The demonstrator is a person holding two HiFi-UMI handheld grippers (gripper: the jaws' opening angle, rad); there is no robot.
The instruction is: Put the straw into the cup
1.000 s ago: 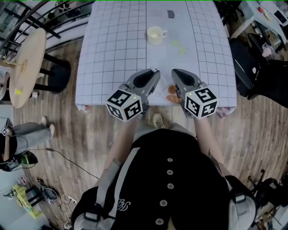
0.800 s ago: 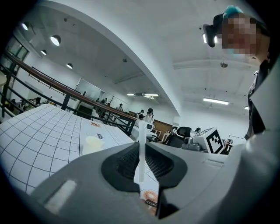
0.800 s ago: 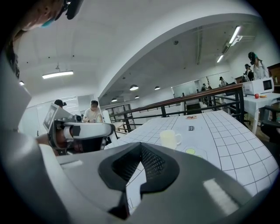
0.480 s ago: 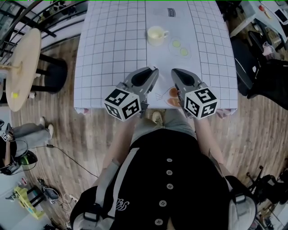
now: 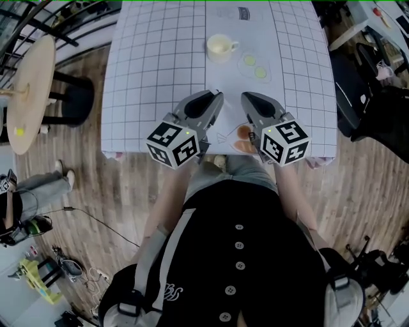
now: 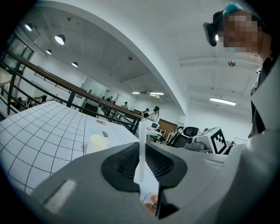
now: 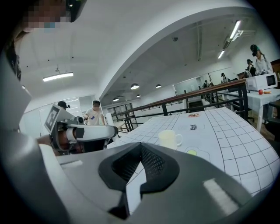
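A pale cream cup (image 5: 219,48) with a handle stands at the far middle of the grid-patterned table (image 5: 153,70). My left gripper (image 5: 215,97) hovers over the table's near edge, shut on a white straw (image 6: 141,151) that stands upright between its jaws. The cup (image 6: 97,143) shows beyond those jaws, to their left. My right gripper (image 5: 246,98) is beside the left one, shut with nothing in it. In the right gripper view the cup (image 7: 169,139) lies ahead, and the straw (image 7: 108,119) rises from the left gripper (image 7: 83,131).
A clear sheet with two green discs (image 5: 254,66) lies right of the cup. Cookie pictures (image 5: 243,136) are at the table's near edge, a printed label (image 5: 241,13) at the far end. A round wooden table (image 5: 29,96) and black stool (image 5: 77,105) stand left, dark chairs (image 5: 358,89) right.
Both grippers have edged a little forward over the table's near edge. The straw stays held in the left one, and the cup has not moved.
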